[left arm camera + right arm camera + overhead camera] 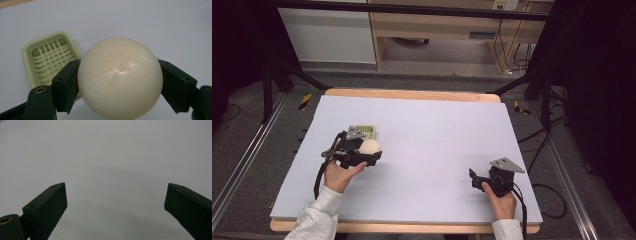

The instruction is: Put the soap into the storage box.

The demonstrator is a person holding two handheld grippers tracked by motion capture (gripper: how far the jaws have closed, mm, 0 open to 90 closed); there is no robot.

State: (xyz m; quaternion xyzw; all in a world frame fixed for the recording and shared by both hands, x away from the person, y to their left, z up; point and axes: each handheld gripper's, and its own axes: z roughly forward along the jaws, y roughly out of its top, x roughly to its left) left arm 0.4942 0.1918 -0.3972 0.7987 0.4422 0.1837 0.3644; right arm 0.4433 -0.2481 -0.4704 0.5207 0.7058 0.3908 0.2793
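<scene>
Carrying cream ball (120, 77) clamped in left gripper (371, 156); right gripper (116, 207) wide open, empty; next, probably line up over green slotted tray (48, 60).

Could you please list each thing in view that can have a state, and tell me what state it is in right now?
Left gripper: shut on the cream ball, a jaw pressed against each side.
Cream ball: held off the table, whole, near the tray.
Pale green slotted tray: lying flat on the table, open side up, empty.
Right gripper: open, nothing between its jaws.
Table: covered by a pale sheet.
</scene>
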